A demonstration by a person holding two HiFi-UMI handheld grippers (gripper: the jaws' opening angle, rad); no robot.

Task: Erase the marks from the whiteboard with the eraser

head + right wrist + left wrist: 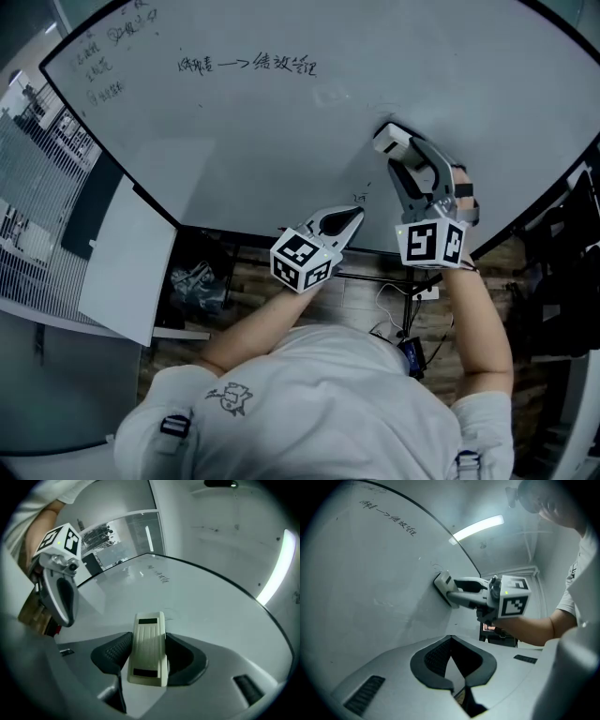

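The whiteboard (281, 122) fills the upper head view, with a line of black writing (248, 64) near its top and a small scribble (359, 197) close to its lower edge. My right gripper (401, 155) is shut on the cream eraser (392, 139), whose face is pressed against the board to the right of and above that scribble. In the right gripper view the eraser (149, 648) sits between the dark pads. My left gripper (354, 216) hovers just below the scribble, shut with nothing in it; its tips (452, 686) meet. From that side the eraser (442, 584) lies flat on the board.
More writing (103, 56) sits in the board's top left corner. A white panel (127, 258) leans at the lower left. Cables (197, 281) and a power strip (427, 292) lie on the wooden floor under the board. Dark equipment (572, 253) stands at the right.
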